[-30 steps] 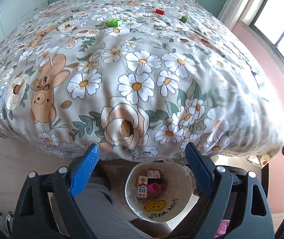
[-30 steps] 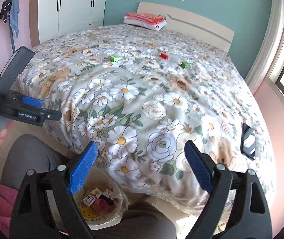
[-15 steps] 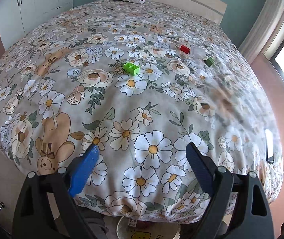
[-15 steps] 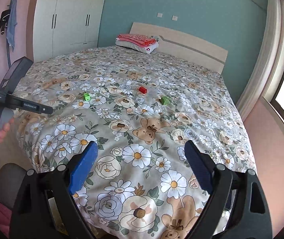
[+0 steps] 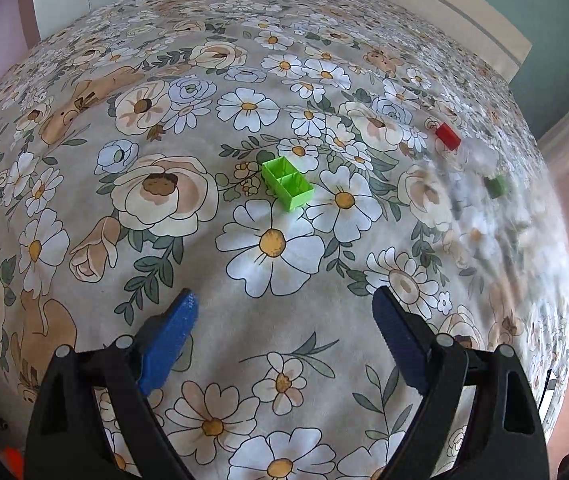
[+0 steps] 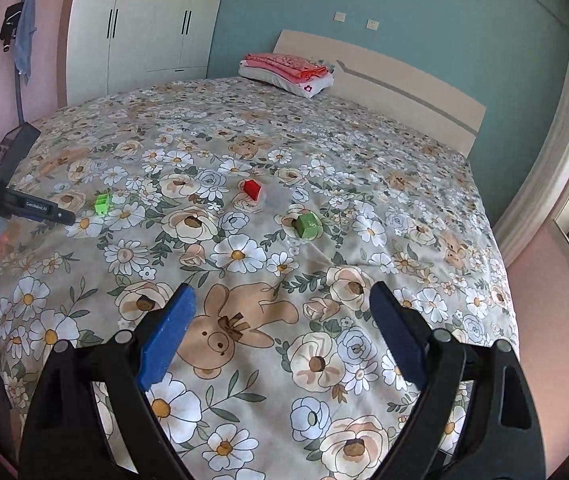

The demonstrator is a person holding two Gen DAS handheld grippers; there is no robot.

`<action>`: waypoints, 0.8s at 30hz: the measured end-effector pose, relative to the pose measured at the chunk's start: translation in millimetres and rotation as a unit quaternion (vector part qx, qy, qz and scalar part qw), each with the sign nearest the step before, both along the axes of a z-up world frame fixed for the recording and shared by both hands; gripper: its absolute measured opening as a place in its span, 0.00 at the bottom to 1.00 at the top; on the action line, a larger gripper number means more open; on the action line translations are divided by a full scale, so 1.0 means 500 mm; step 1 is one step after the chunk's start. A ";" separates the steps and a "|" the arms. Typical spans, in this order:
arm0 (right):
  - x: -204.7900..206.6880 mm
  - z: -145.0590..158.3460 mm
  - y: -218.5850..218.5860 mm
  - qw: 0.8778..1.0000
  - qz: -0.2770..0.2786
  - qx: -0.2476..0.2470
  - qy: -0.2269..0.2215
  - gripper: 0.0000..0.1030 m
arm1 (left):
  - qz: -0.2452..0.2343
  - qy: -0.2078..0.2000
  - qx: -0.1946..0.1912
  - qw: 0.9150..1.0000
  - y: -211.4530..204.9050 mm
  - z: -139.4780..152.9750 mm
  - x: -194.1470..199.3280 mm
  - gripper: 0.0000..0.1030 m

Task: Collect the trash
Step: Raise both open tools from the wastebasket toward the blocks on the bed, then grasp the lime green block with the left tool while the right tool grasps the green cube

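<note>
Both tongs stand wide with nothing between their blue pads. From the left wrist, the left gripper (image 5: 284, 312) hangs over the flowered bedspread (image 5: 132, 264), pointing steeply down. Ahead of it lies a light-green open box (image 5: 287, 183) with two compartments, both empty as far as I can see. A red piece (image 5: 447, 135) and a darker green cube (image 5: 496, 186) lie well off to the right, blurred. Nothing stands between tongs and box.

From the right wrist, the right gripper (image 6: 282, 308) looks across the bed. The green cube lies ahead, the red piece just beyond it, the light-green box far left near the left tongs. Folded pink bedding (image 6: 284, 66) sits on a pillow (image 6: 304, 86) by the headboard (image 6: 404, 84).
</note>
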State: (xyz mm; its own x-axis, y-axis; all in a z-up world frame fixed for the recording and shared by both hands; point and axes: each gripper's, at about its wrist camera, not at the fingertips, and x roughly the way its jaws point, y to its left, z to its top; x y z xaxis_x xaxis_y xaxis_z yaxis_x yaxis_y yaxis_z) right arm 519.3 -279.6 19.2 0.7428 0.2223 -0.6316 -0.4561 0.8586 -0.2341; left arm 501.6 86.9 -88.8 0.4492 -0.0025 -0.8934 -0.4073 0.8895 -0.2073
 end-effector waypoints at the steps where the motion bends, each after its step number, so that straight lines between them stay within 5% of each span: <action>1: 0.035 -0.011 -0.001 1.000 0.002 -0.001 0.004 0.84 | 0.005 0.004 -0.001 1.000 0.002 -0.010 0.013 0.88; 12: 0.374 -0.169 0.016 0.997 0.012 -0.029 0.077 0.84 | 0.057 0.013 0.003 0.998 0.040 -0.078 0.126 0.88; 24: 0.592 -0.279 0.073 0.992 0.046 -0.019 0.113 0.84 | 0.059 0.004 0.036 0.998 0.049 -0.106 0.185 0.87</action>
